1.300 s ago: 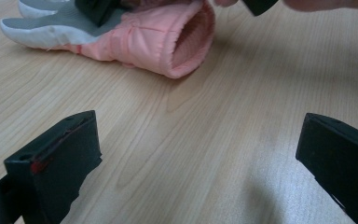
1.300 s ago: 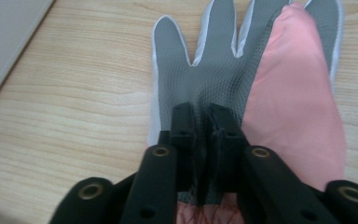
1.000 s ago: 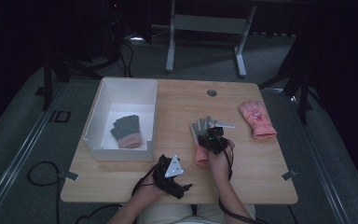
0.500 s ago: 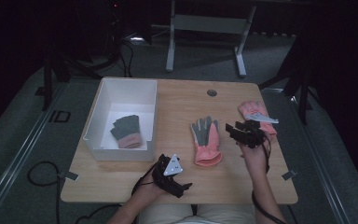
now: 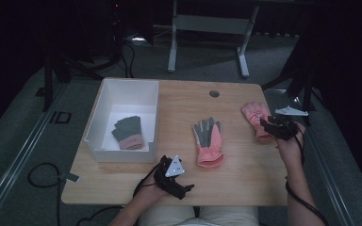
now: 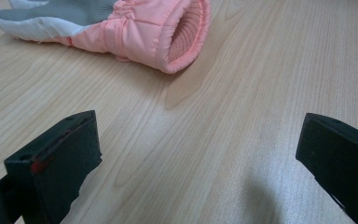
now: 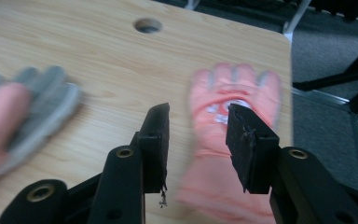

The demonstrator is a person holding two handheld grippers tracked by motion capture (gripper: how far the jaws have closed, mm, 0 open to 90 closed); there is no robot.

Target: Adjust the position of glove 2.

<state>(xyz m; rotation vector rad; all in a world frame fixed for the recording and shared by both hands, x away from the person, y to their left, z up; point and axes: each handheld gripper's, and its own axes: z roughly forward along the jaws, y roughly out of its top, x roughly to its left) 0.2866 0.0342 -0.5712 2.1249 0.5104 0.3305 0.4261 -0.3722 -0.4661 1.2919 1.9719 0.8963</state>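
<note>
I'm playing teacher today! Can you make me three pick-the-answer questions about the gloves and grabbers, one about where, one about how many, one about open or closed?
1. Where is the dark grey glove?
A. In the white box
B. On the floor
C. On the table's right edge

2. How many gloves lie on the bare table?
A. None
B. Two
C. Five

3. How are the left gripper jaws?
A. Clamped on a glove
B. Wide apart
C. Holding the box

Answers: 1 A, it rests inside the box. 2 B, the pink-and-grey glove and the pink glove. 3 B, wood shows between the jaws in the left gripper view.
</note>
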